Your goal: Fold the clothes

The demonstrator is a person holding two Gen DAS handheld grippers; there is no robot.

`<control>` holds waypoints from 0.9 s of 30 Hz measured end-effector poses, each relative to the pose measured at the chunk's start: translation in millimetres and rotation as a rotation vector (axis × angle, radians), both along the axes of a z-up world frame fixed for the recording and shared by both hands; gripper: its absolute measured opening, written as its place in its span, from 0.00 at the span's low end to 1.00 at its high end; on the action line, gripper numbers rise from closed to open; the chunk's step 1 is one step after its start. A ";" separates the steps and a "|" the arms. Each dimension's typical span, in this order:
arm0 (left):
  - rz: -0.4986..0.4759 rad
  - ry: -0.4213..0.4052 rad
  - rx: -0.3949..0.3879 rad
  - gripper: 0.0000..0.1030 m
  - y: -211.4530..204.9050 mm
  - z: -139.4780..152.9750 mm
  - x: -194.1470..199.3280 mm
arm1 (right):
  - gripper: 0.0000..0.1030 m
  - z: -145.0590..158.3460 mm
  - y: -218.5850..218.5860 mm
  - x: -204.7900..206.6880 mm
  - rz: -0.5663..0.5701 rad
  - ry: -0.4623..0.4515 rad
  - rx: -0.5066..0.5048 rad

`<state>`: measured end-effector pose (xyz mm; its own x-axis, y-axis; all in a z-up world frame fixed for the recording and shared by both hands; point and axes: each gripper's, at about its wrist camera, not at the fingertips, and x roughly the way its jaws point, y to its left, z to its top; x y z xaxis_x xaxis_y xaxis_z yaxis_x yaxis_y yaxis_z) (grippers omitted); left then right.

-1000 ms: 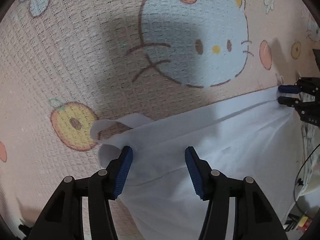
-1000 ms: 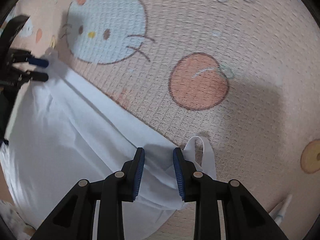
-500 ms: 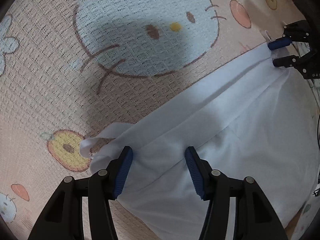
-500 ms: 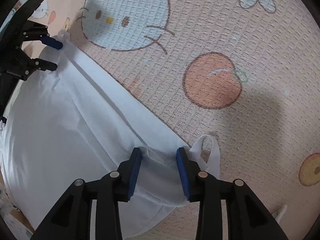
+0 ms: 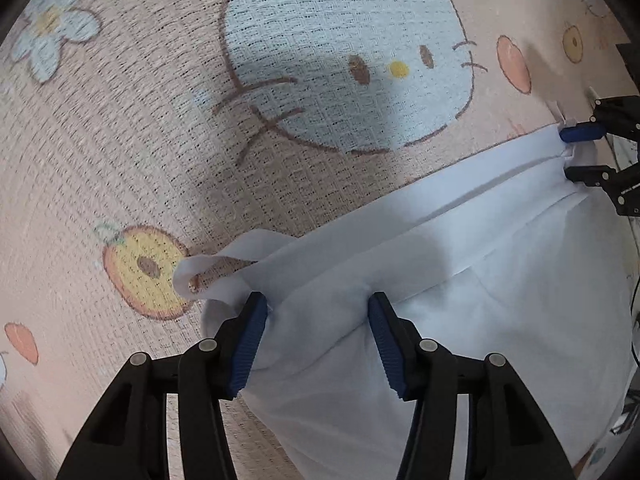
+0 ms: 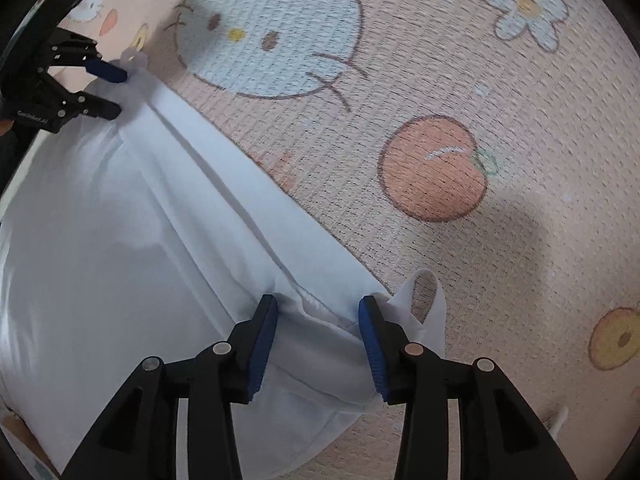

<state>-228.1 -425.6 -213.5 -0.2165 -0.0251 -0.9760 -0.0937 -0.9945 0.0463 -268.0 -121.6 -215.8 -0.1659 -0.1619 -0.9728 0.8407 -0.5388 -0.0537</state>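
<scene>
White garment (image 5: 460,280) spread on patterned mat (image 5: 160,120), top edge doubled over, strap loop at each end. Left gripper (image 5: 314,328) and right gripper (image 6: 318,330) both spread wide, cloth between fingers, unclamped. Judgement: fold step under way; whether gripping or releasing cannot tell.

Under your grippers is a pink waffle-textured mat (image 5: 120,152) printed with cartoon figures: a large white cat face (image 5: 344,52) with a red bow, white flowers (image 6: 524,8), peach-coloured fruits (image 6: 434,168) and yellow-orange fruits (image 5: 144,272). No edge or corner of the mat shows in either view. Directly on it lies a white garment (image 5: 460,300), spread out, its upper hem running diagonally just below the cat face, with a strap loop (image 5: 216,268) resting beside one yellow fruit and another loop (image 6: 430,304) below the peach.
</scene>
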 end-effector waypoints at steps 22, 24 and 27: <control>-0.072 0.021 -0.251 0.09 21.7 27.2 -22.4 | 0.04 21.4 21.0 2.9 -0.092 0.077 0.048; -0.053 0.005 -0.271 0.09 15.7 23.9 -28.5 | 0.04 23.6 25.6 -9.7 -0.131 0.058 0.021; -0.001 -0.008 -0.207 0.09 5.4 20.6 -32.7 | 0.04 24.2 29.7 -20.6 -0.169 0.030 -0.009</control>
<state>-260.7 -420.2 -192.9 -0.2088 -0.2249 -0.9518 -0.0959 -0.9638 0.2488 -288.7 -92.0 -191.6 -0.2209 -0.1378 -0.9655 0.7360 -0.6732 -0.0723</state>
